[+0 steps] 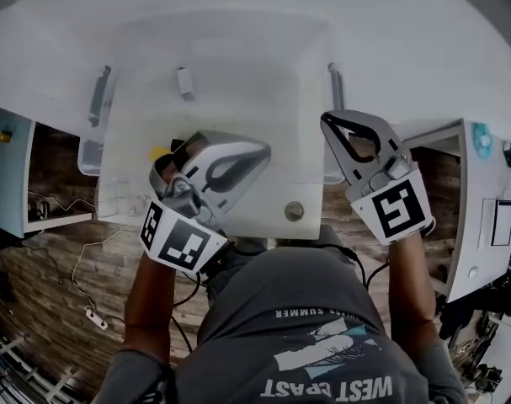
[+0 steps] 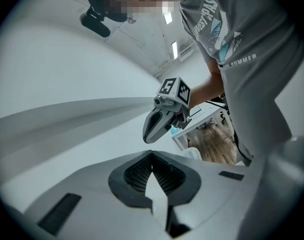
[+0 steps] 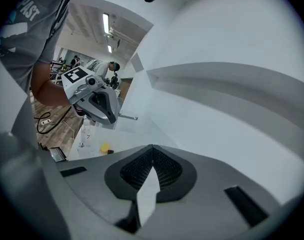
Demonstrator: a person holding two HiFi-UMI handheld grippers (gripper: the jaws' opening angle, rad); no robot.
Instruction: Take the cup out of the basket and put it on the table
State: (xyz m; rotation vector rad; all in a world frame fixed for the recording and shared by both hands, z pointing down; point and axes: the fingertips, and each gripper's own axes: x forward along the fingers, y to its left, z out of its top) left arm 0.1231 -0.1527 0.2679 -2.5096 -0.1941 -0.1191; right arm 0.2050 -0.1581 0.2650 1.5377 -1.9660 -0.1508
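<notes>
Over the white counter [image 1: 432, 49], left gripper [image 1: 266, 151] and right gripper [image 1: 326, 123] hang with fingers shut tight on nothing, seemingly poised to reach the translucent basket [image 1: 238, 45], where no cup can be made out

Head view's pretty dim and soft, and the white table [image 1: 423, 49] is washed out flat. Both gripper views are heavy fisheye with dark corners. The ceiling strip lights [image 3: 105, 23] glare, and the close foreground's blurry.
</notes>
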